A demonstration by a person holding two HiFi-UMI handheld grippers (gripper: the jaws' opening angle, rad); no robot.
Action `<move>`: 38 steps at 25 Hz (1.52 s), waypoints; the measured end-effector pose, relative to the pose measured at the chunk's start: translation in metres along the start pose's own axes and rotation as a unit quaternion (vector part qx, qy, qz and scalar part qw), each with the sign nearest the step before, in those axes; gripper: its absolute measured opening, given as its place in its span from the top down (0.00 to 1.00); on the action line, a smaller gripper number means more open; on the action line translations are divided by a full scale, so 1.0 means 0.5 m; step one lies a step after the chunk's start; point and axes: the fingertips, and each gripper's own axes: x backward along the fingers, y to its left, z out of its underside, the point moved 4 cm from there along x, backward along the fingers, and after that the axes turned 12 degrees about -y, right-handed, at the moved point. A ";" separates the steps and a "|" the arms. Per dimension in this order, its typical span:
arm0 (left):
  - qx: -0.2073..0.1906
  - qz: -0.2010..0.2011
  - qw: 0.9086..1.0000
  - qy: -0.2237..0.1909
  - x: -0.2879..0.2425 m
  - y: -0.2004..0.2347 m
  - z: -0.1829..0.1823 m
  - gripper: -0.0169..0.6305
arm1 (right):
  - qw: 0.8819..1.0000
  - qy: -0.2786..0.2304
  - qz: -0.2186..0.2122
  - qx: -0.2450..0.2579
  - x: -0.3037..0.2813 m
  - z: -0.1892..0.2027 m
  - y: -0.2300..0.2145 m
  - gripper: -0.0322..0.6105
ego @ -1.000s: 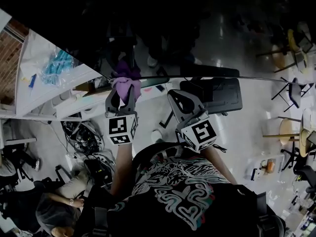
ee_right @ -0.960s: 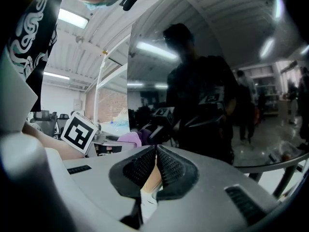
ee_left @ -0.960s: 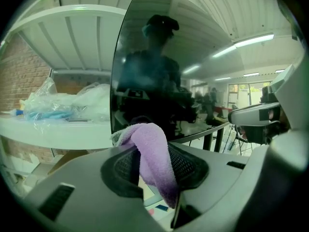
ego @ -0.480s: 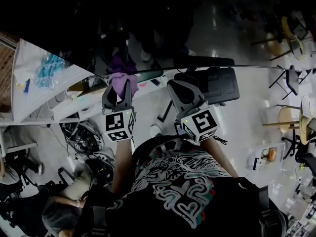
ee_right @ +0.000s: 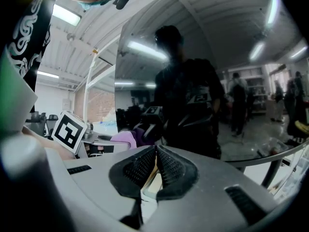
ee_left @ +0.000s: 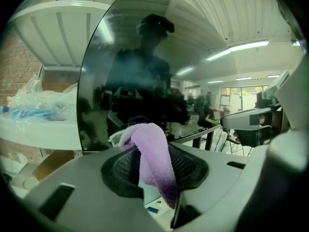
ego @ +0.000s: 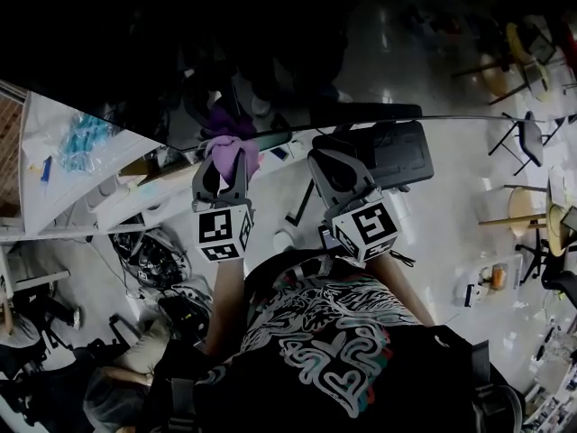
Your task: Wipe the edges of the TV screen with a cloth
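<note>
Purple cloth [ee_left: 148, 151]: bunched, clamped between the jaws of the left gripper [ego: 224, 164], a fold spilling over the front of the pads. It sits against the lower edge of the TV screen [ego: 171, 52], toward that edge's left end, touching or just short of the glass (contact line too dark to settle in the head view).

Screen: dark and glossy, reflecting the person and the room.

Right gripper [ee_right: 155, 164]: jaws brought together, nothing seen between them, tips up near the same lower edge, to the right of the cloth.

Step in hand, as I judge it: wiping along the bottom edge, early to midway. Next move calls for steady pressure and a slide along the rim, keeping the hard jaw tips off the glass and the cloth from slipping out.

Left of the screen: white shelf [ego: 54, 165] with a blue bag [ego: 83, 136].
</note>
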 end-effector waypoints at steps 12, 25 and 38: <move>0.003 0.025 1.000 -0.001 -0.024 -0.052 -0.008 0.76 | 1.000 -0.001 0.011 -0.004 0.020 -0.001 -0.031 0.90; 0.056 0.041 0.998 -0.008 -0.042 -0.089 -0.006 0.76 | 0.999 -0.004 0.033 -0.008 0.043 -0.002 -0.061 0.90; 0.168 0.048 0.984 -0.021 -0.052 -0.101 0.001 0.76 | 0.999 -0.005 0.039 -0.012 0.041 0.000 -0.071 0.90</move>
